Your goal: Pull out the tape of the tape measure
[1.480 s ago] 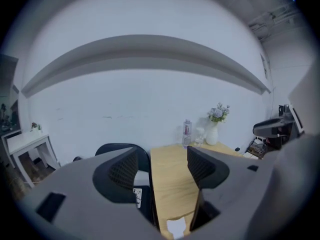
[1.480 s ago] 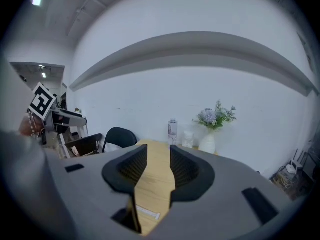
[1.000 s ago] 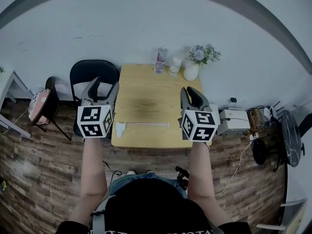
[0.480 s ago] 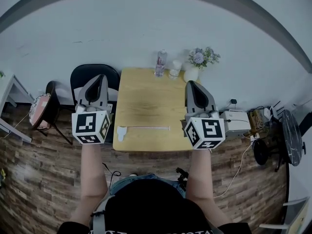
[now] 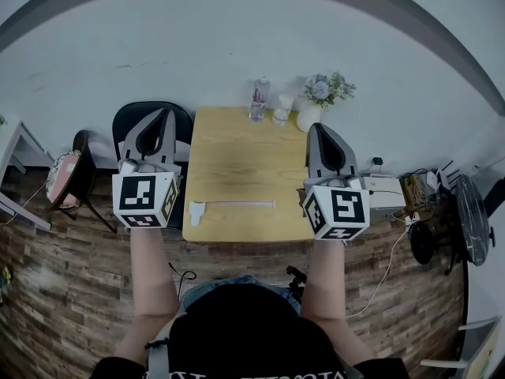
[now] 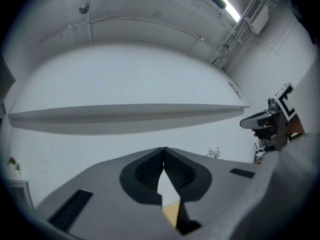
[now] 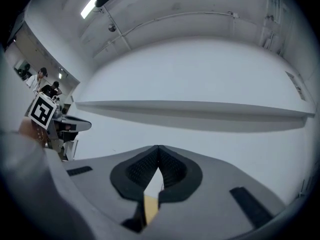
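Observation:
A white tape measure (image 5: 196, 210) lies on the wooden table (image 5: 237, 152) near its front left corner. Its tape (image 5: 241, 204) is drawn out to the right along the front edge. My left gripper (image 5: 165, 114) hangs raised over the table's left edge, jaws shut with nothing between them. My right gripper (image 5: 316, 128) is held up over the table's right edge, also shut and empty. In the left gripper view the left gripper (image 6: 163, 149) points at a white wall with its tips touching. The right gripper (image 7: 158, 147) does the same in the right gripper view. Neither gripper touches the tape measure.
A water bottle (image 5: 258, 99), a white cup (image 5: 283, 106) and a vase of flowers (image 5: 313, 110) stand at the table's far edge. A black chair (image 5: 128, 118) is left of the table, a stool (image 5: 67, 169) further left. A white box (image 5: 385, 196) and cables lie on the floor at right.
Both grippers have risen and tipped upward, away from the table. The left jaws, open a second ago, have shut; the right jaws have shut too. The tape measure has stayed put.

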Demonstrator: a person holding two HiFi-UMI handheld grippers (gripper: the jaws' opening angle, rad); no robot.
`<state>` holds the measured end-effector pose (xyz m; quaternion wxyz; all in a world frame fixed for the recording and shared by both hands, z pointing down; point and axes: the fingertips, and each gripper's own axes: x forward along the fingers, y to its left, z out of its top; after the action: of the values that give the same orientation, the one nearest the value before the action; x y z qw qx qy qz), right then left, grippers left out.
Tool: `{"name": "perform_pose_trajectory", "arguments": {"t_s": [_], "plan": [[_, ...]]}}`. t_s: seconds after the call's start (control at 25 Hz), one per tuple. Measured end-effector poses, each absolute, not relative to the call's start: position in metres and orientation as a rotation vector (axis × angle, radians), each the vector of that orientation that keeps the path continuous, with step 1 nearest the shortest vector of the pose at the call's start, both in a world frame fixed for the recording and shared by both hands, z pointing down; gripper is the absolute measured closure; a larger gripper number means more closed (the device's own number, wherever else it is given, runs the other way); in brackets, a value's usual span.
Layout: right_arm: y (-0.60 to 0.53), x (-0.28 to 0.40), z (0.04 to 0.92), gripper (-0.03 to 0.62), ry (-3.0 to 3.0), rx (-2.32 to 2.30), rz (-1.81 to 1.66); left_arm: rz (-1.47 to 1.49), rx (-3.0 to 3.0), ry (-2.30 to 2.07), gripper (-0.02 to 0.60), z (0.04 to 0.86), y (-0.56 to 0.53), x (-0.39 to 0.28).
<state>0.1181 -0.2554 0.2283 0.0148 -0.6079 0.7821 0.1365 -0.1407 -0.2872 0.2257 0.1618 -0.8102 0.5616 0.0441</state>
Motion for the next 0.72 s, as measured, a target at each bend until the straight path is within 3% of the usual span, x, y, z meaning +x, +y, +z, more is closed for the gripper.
{"name": "perform_pose_trajectory", "arguments": {"t_s": [0.72], "plan": [[-0.256, 0.119, 0.229, 0.58, 2.445, -1.889, 0.442, 0.084, -2.263, 1.652, 0.569, 0.2314, -0.2907, -0.1473]]}}
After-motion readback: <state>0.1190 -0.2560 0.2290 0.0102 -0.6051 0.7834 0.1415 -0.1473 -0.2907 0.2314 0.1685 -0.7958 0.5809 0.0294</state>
